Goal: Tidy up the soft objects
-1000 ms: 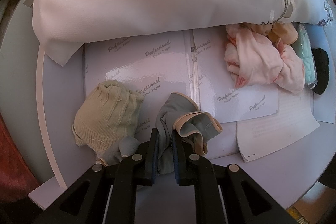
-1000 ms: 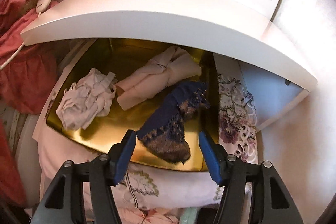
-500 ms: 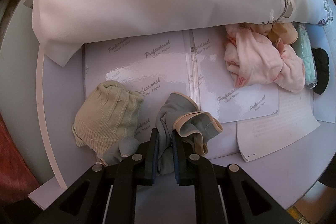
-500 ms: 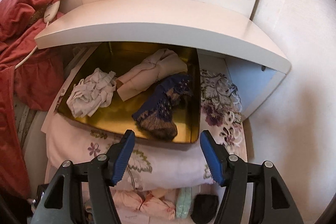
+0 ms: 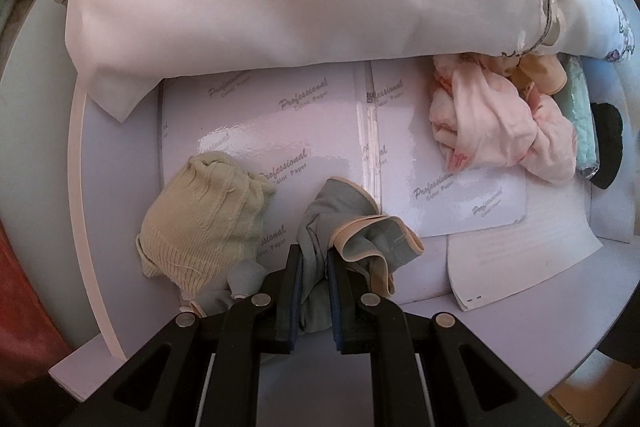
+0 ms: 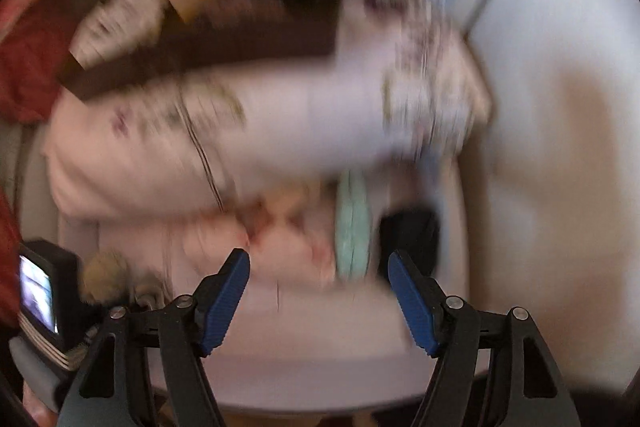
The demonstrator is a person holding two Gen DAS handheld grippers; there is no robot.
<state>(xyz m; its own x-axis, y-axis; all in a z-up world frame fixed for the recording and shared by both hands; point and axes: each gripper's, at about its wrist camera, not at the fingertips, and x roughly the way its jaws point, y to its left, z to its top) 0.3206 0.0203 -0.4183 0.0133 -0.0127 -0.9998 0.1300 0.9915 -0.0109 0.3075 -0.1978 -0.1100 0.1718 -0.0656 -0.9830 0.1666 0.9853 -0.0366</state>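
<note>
The right gripper point(image 6: 318, 301) has swung from the gold tray point(image 6: 240, 39) down over the clothes pile point(image 6: 280, 239), jaws widening.

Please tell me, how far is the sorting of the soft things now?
Done: some cloth pieces lie in the gold tray, though the view is blurred. In hand: the left hand-held gripper is shut on a grey sock; the right hand-held gripper is open and empty. Left: the beige sock, pink garment, mint item and black item wait on the table.

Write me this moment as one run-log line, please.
left gripper: shut on grey sock | right gripper: open, empty, jaws just widening, above pink garments | view blurred
</note>
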